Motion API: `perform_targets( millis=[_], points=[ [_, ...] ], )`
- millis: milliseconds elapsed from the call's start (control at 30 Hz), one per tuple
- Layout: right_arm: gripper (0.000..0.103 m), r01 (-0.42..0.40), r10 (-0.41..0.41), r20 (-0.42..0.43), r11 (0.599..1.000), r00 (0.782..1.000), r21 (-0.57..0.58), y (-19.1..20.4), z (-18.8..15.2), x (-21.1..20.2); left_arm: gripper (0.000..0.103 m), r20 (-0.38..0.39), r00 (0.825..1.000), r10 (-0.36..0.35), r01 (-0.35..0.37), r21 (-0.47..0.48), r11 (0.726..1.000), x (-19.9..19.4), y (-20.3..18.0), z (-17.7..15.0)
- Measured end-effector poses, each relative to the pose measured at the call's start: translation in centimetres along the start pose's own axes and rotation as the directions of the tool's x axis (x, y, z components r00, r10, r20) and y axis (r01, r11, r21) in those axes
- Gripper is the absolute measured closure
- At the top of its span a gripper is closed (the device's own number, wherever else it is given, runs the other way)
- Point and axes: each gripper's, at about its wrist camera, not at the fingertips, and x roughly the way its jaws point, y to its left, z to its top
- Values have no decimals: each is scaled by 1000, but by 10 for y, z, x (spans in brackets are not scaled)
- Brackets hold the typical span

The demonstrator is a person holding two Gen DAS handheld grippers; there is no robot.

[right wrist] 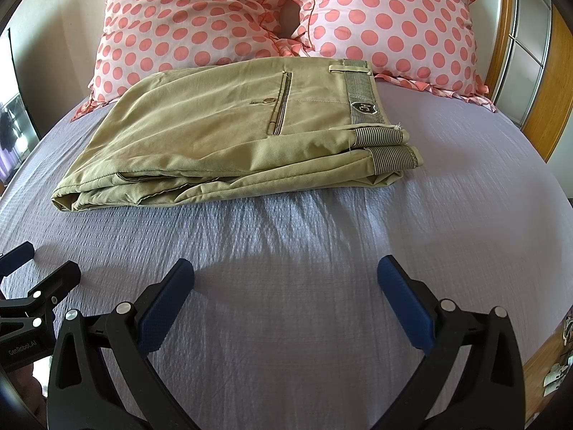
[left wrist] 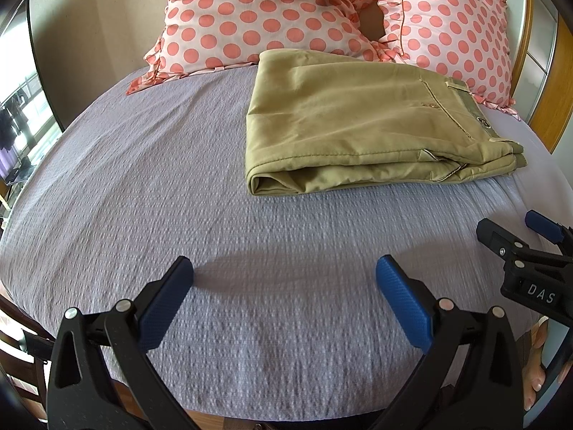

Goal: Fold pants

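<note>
Khaki pants (left wrist: 358,122) lie folded in a compact stack on the lavender bedspread (left wrist: 179,197), waistband to the right, just in front of the pillows. In the right wrist view the pants (right wrist: 222,136) show a back pocket and striped waistband lining. My left gripper (left wrist: 284,276) is open and empty, above the bedspread, well short of the pants. My right gripper (right wrist: 285,276) is open and empty too, also short of the pants. The right gripper shows at the right edge of the left wrist view (left wrist: 515,236); the left gripper shows at the left edge of the right wrist view (right wrist: 39,268).
Two white pillows with pink dots (left wrist: 250,18) (right wrist: 386,21) lean at the head of the bed behind the pants. A wooden bed frame and panelled wall (right wrist: 526,82) stand at the right. A window (left wrist: 18,114) is at the far left.
</note>
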Motion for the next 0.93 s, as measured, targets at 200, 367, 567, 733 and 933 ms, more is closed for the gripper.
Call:
perform_targets(
  millis=[200, 367, 567, 733, 933],
  points=[
    [1, -1, 1, 1, 1000, 1000, -1, 0, 0, 0, 2, 0, 1000, 0, 0, 0, 1000, 0, 0, 0],
    [1, -1, 1, 1, 1000, 1000, -1, 0, 0, 0, 2, 0, 1000, -1, 1, 1, 1000, 0, 1, 0],
    [1, -1, 1, 1, 1000, 1000, -2, 0, 0, 1, 2, -2, 1000, 1, -1, -3, 1000, 0, 2, 0],
    [1, -1, 1, 1, 1000, 1000, -1, 0, 0, 0, 2, -5, 1000, 2, -2, -1, 1000, 1, 3, 0],
    [1, -1, 1, 1, 1000, 1000, -2, 0, 0, 0, 2, 4, 1000, 2, -2, -1, 1000, 0, 1, -2]
  ],
)
